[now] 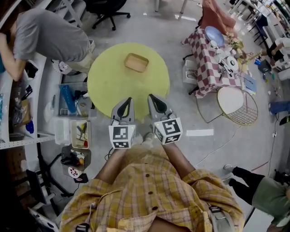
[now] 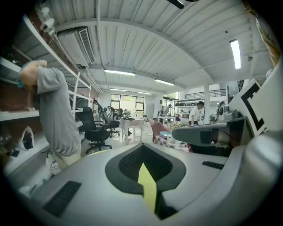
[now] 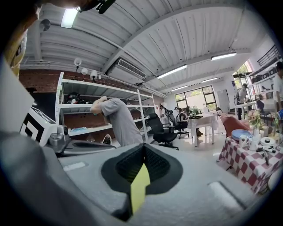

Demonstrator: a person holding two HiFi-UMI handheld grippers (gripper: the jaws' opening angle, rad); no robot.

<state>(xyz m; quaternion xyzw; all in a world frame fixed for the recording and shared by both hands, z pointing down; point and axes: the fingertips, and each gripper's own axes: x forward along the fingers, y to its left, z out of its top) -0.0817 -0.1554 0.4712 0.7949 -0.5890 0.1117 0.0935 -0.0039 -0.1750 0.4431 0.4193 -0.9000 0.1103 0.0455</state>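
Note:
In the head view I hold both grippers side by side over the near edge of a round yellow table [image 1: 108,81]. The left gripper [image 1: 128,99] and the right gripper [image 1: 151,97] both point away from me, level, with jaws shut and nothing between them. A shallow tan wooden tray [image 1: 136,62] lies on the far part of the table, well ahead of both tips. In the left gripper view the left gripper [image 2: 142,146] has its jaws closed to a point, with a yellow sliver below. The right gripper view shows the right gripper [image 3: 143,146] closed the same way.
A person in a grey shirt [image 1: 50,38] bends at shelving on the left. Plastic bins [image 1: 74,118] with tools stand by the table's left side. A red-checked table [image 1: 208,63] with dishes and a white wire side table [image 1: 231,102] stand to the right. An office chair [image 1: 106,9] stands beyond.

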